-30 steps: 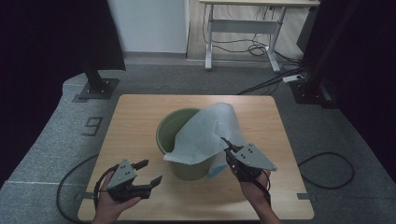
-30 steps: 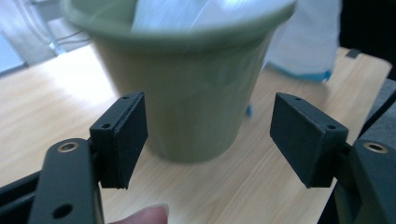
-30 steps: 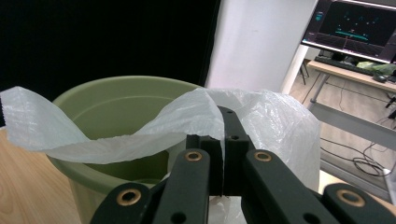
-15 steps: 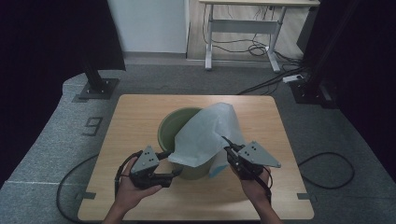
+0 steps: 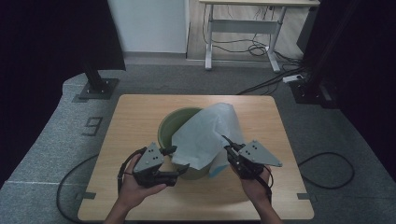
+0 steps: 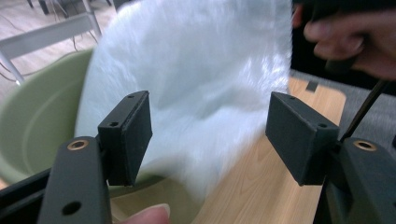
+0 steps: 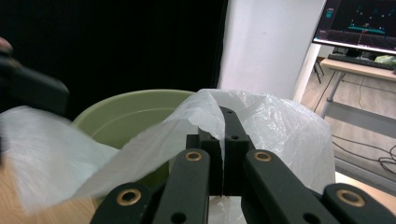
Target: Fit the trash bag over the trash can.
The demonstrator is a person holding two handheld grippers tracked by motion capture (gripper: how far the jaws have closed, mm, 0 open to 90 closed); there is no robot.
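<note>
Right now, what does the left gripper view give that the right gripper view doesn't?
Left gripper view alone: its own left gripper with jaws apart, having just opened a little further, the white plastic bag in front of them but not pinched; bare wooden table; the other hand beyond.

Right gripper view alone: the right gripper with jaws shut on a fold of the bag; a monitor and a white wall behind.

Both: the bag and the green bucket it drapes over.

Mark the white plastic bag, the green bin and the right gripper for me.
white plastic bag [image 5: 208,135]: high view, middle of its draped sheet.
green bin [image 5: 175,122]: high view, inner wall.
right gripper [image 7: 222,122]: right gripper view, between its jaw tips.
</note>
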